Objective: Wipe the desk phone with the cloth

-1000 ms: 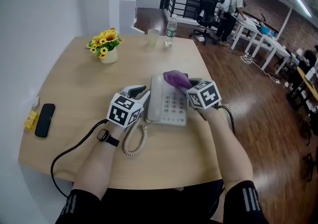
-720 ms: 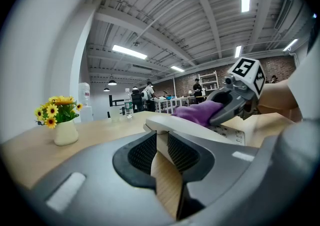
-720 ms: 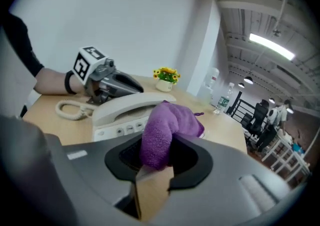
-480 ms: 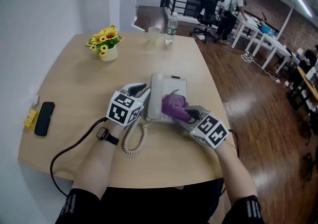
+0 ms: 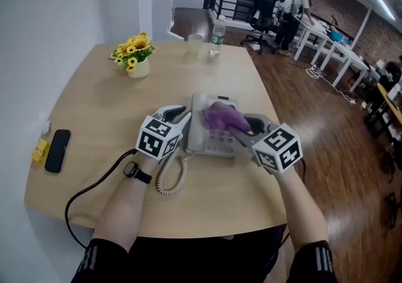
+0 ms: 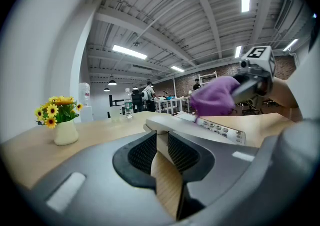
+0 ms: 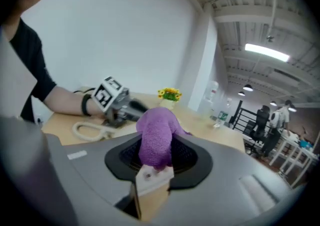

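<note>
Cloth (image 5: 220,117), clamped in the right tool (image 5: 236,126), covers the phone's (image 5: 217,142) far half; the near keypad lies toward the person; left tool (image 5: 179,113) closed, empty

Cloth (image 5: 221,116) swept down the phone (image 5: 212,142), now back up
My right gripper (image 5: 241,127) dragged it toward 6 o'clock, then pushed it toward 12 again.

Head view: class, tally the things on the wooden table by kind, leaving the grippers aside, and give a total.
Desk phone: 1
Purple cloth: 1
Flower vase: 1
Water bottle: 1
Clear cup: 1
Black mobile phone: 1
Small yellow item: 1
Total: 7
</note>
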Demonstrator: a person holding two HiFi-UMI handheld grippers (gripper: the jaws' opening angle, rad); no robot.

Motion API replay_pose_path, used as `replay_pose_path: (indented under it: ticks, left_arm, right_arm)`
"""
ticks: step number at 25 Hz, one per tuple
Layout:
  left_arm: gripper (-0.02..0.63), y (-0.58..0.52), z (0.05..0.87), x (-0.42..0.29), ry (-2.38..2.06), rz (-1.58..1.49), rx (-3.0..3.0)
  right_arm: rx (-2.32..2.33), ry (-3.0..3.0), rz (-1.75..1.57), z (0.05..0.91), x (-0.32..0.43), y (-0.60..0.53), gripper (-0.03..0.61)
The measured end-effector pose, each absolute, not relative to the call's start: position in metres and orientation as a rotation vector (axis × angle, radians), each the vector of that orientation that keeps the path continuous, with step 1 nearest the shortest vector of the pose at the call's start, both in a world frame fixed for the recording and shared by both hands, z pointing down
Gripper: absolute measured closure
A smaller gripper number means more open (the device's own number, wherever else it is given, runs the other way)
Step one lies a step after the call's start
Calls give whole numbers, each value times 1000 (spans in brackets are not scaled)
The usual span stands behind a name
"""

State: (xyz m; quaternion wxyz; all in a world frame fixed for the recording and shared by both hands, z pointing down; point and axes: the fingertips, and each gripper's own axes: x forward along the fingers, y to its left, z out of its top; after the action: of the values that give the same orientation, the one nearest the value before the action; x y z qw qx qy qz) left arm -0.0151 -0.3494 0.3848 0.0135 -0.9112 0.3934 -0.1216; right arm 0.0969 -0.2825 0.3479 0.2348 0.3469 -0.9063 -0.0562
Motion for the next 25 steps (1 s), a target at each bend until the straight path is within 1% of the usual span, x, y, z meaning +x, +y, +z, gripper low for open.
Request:
replay_pose_path:
  ticks: [4,9,14,22,25]
  left_arm:
    - [551,-350,386,-15,1227,-377,-2839]
    - [551,-349,385,-14,1223,-376,-2843]
    - [551,-350,384,-14,1221,-376,-2843]
    - [551,-351,385,-16,1232,-374,-2842]
    - [551,-350,385,-16,1232,-373,-2841]
  right_arm:
    - [1114,-2409,-124,326,99,-361,457]
    - [1098,-2263,2,373,91,-406,457]
    - [988,-2269,-29,390,73,-380,459]
    - [814,-2227,-206,410,54,-297,459]
    - [768,-2244,-226,418,52,-266,459]
